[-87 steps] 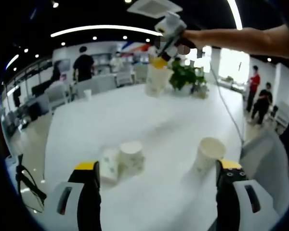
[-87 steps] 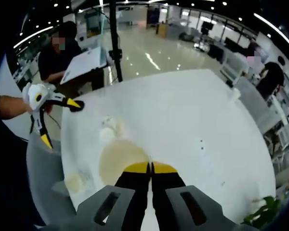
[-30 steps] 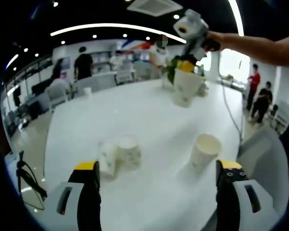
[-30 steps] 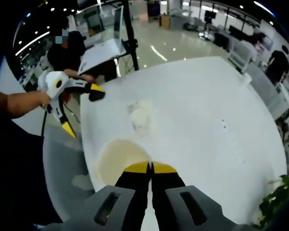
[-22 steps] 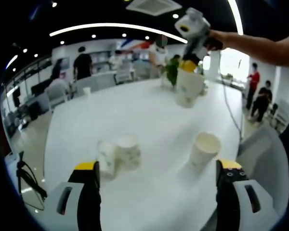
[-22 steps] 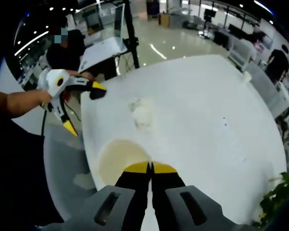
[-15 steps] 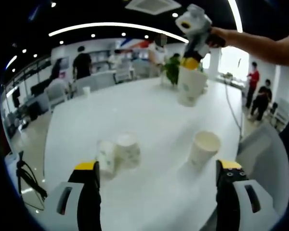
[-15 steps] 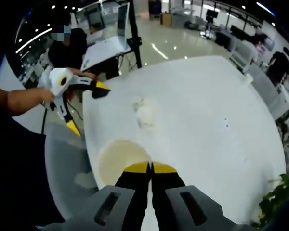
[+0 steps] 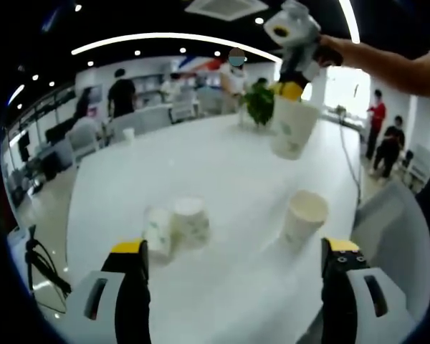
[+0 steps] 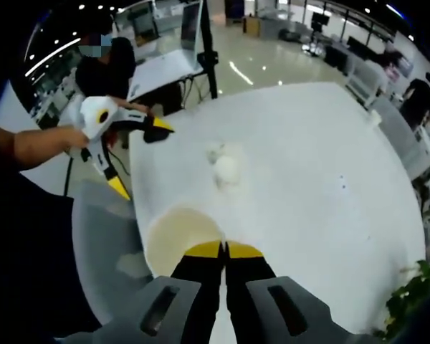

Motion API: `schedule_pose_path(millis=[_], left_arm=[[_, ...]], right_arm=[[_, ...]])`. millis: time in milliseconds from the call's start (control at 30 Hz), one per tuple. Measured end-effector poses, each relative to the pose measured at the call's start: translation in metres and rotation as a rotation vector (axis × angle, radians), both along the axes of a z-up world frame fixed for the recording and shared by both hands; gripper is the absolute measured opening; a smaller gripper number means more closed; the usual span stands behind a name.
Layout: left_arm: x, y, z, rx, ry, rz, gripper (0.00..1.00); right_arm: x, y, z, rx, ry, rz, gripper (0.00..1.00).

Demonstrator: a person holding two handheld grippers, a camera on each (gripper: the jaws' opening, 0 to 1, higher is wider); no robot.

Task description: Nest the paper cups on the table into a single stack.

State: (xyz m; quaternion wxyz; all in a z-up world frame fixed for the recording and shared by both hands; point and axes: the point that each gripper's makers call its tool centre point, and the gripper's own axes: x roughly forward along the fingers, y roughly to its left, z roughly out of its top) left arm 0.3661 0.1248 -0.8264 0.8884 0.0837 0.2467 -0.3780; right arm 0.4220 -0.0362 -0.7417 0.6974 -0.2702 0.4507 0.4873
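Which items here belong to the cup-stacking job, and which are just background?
Job: held paper cup in right gripper; upright cup; two cups side by side; left gripper, open.
Background: potted plant; white table; grey chair.

The left gripper view is looking low across the round white desk (image 9: 222, 179); the right gripper view is looking steeply down onto it (image 10: 308, 179).
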Motion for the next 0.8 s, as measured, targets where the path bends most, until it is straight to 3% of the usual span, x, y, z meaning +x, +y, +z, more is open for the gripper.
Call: schedule_pose_path(millis=[800], left_arm=[[-0.002,0.004,-0.006,-0.004,0.024,0.011,0.98]], right_arm=[[-0.030,0.018,0.002,-0.021,0.014,0.056,0.00]])
